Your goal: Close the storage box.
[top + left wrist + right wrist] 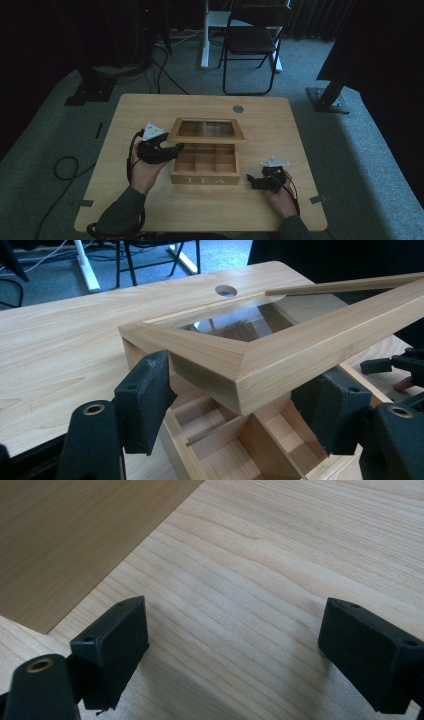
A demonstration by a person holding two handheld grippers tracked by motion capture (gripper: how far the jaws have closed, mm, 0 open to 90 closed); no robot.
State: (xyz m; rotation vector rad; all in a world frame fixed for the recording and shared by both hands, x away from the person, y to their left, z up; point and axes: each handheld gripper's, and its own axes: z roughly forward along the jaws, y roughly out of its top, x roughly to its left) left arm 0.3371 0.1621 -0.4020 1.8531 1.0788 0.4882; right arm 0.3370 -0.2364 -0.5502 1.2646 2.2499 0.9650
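While raised ajar over the light wooden compartmented tea box (205,165) at table centre, rigid glass-paned wooden lid (260,352): fragile, probably light; best gripped on frame corner. Left gripper (240,405) jaws half-spread astride that corner, untouching; right gripper (235,655) wide, empty.

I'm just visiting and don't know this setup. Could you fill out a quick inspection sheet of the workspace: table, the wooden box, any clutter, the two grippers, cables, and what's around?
Surface: light wooden table with a round hole near its far edge.
Job's things: tea box, compartments look empty; its glass-paned lid is raised partway.
Clutter: nothing seen.
Grippers: left gripper at the lid's near corner, jaws either side of it, no pad pressing; right gripper open over bare table, right of the box.
Cables: one trails from each gripper; more cables lie on the floor at left.
Surroundings: grey carpet, a black folding chair beyond the table, dark stands at both sides.
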